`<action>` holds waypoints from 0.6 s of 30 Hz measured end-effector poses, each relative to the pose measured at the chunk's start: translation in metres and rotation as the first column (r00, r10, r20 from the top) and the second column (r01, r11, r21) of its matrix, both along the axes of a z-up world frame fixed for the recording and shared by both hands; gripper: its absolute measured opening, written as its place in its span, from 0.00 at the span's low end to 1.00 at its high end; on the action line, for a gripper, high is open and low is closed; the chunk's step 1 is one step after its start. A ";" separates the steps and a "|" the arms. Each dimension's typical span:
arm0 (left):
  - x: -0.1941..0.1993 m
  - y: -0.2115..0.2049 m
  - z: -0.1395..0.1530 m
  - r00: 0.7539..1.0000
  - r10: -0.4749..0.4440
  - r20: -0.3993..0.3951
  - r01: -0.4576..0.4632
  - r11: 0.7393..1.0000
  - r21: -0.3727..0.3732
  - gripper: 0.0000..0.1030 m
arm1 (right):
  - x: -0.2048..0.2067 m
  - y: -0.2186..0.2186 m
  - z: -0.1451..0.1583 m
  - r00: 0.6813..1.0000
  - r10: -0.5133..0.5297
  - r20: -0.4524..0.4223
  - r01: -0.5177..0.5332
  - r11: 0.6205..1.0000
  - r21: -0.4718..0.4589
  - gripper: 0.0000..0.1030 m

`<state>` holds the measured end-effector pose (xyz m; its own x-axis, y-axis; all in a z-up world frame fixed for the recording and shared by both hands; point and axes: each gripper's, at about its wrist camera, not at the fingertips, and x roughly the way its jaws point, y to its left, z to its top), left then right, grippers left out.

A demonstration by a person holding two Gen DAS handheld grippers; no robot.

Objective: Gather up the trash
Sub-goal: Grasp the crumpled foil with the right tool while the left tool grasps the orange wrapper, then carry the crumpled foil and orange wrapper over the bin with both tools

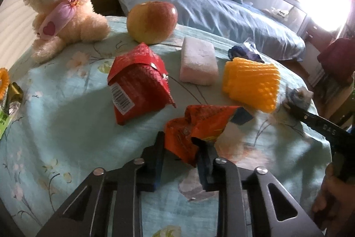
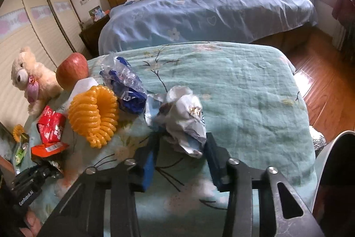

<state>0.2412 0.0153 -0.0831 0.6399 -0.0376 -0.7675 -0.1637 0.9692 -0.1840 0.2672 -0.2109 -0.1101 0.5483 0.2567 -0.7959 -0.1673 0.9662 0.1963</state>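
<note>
On the pale green flowered cloth [image 1: 66,126], a crumpled orange wrapper [image 1: 204,121] sits between the fingers of my left gripper [image 1: 180,148], whose pads press on it. My right gripper [image 2: 182,143] is shut on a crumpled white and silver wrapper [image 2: 184,114]. Lying loose in between are a red packet [image 1: 137,86], a yellow foam net [image 1: 250,83], a white foam block [image 1: 197,61] and a blue and clear wrapper [image 2: 126,83]. In the right wrist view the left gripper [image 2: 44,168] shows at the lower left, on the orange wrapper [image 2: 48,147].
An apple [image 1: 152,22] and a cream teddy bear [image 1: 60,3] stand at the far left of the cloth. A green packet [image 2: 21,150] lies at its left edge. A white-rimmed container [image 2: 326,148] stands at the right, a blue bed [image 2: 210,10] behind, wood floor [image 2: 321,86] beside it.
</note>
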 end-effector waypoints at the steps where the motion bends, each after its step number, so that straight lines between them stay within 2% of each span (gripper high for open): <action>1: -0.001 -0.001 0.001 1.000 -0.003 0.006 0.003 1.000 0.002 0.20 | -0.002 -0.001 0.000 1.000 0.000 0.000 0.000 1.000 -0.001 0.23; 6: -0.012 -0.011 0.007 0.999 -0.043 0.029 0.044 0.999 -0.005 0.17 | -0.014 -0.004 0.003 1.000 0.003 0.004 -0.003 1.000 0.010 0.22; 18: -0.022 -0.045 0.019 0.989 -0.139 0.044 0.140 0.990 -0.016 0.17 | -0.056 -0.027 0.020 0.999 -0.036 0.026 0.035 0.998 0.061 0.22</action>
